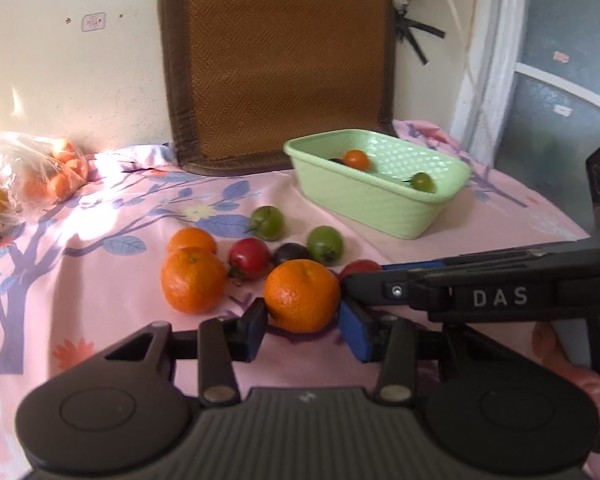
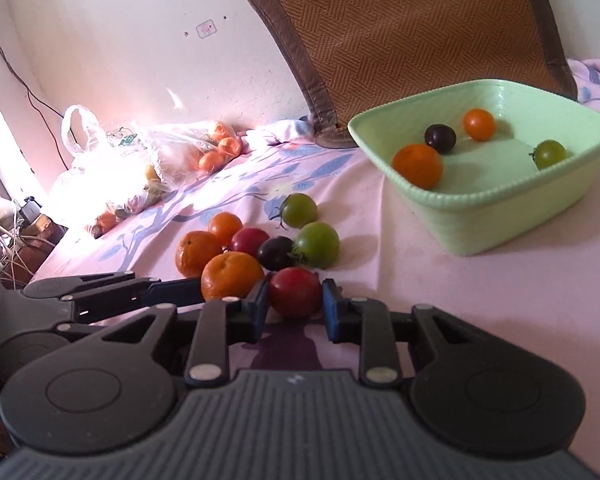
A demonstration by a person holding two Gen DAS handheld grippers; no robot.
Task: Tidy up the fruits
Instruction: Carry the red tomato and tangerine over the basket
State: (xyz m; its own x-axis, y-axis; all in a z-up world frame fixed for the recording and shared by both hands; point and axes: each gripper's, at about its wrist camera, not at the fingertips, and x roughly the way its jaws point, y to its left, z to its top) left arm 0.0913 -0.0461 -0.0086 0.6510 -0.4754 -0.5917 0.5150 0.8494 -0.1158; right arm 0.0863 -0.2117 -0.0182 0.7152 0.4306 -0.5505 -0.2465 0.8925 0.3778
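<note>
Broadly, a pink floral cloth (image 1: 100, 264) covers the worktop, and a woven brown mat (image 1: 276, 60) leans on the wall behind. Toward the right sits the pale green basket (image 2: 500, 216), already holding an orange, a dark plum-like fruit, a small orange tomato and a green one, so it is evidently the collecting place. At far left lies a clear plastic bag (image 2: 148, 160) of more fruit. Loose fruit is bunched together in the middle of the cloth, within reach of both tools. The left gripper (image 1: 302, 330) has its jaws drawn in on the nearest orange (image 1: 302, 296), blue pads touching both flanks; it rests on the cloth. Just beside it, the right gripper (image 2: 294, 310) has its jaws closed on a red tomato (image 2: 295, 291), probably so both fruits go to the basket together.
</note>
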